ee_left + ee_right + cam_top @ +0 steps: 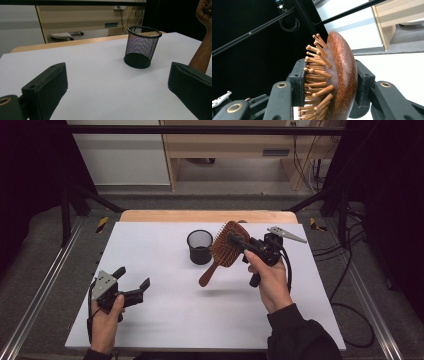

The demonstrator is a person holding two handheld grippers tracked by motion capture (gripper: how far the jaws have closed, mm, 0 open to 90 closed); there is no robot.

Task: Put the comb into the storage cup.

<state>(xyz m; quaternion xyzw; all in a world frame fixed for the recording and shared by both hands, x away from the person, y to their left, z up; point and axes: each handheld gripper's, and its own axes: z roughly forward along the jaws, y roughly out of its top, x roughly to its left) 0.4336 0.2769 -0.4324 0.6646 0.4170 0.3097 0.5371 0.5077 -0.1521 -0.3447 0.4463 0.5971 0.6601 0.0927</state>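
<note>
Hairbrush (227,245) hangs mid-frame, clamped by its head in my right gripper (239,242), beside the mesh cup (200,247). My left gripper (132,282) idles, jaws apart. Next, I judge, comes lowering its handle into the cup.

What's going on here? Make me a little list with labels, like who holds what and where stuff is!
held thing: wooden hairbrush, lifted off the table, handle pointing down
who holds it: right gripper, shut on the brush head, one jaw on the bristles, one on the back
other gripper: left gripper, open, holding nothing
cup: black mesh cup, upright, beside the brush
surface: white table
</note>
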